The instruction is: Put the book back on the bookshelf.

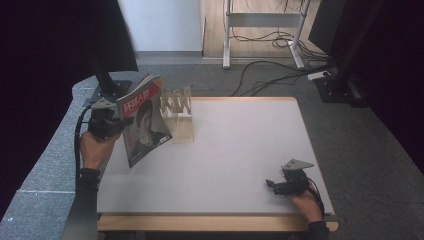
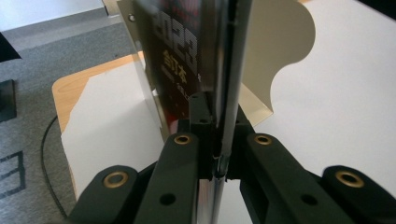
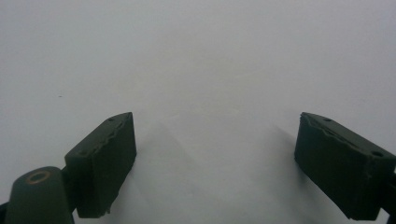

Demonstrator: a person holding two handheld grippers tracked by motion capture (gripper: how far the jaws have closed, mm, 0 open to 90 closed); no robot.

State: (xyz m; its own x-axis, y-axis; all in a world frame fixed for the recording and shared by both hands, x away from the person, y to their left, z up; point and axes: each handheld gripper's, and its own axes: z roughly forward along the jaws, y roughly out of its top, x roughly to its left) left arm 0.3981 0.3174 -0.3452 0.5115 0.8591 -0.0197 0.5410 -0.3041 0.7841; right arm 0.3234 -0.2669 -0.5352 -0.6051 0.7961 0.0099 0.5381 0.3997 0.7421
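- Magazine held upright off the table at about 10 o'clock, cover facing the person, just beside the clear rack.
- Left gripper clamped on the magazine's edge; in the left gripper view the jaws meet tight on the thin stack of pages.
- Risk, as I judge it: grip sits on one edge only, so the loose pages could fan or sag and catch a rack divider; a push could shove the light rack.
- Right gripper rests at 5 o'clock, jaws wide apart, nothing between them.
- Table: white top, wooden rim, otherwise bare.
- Room: grey carpet, cables at 12 o'clock, white desk frame beyond.
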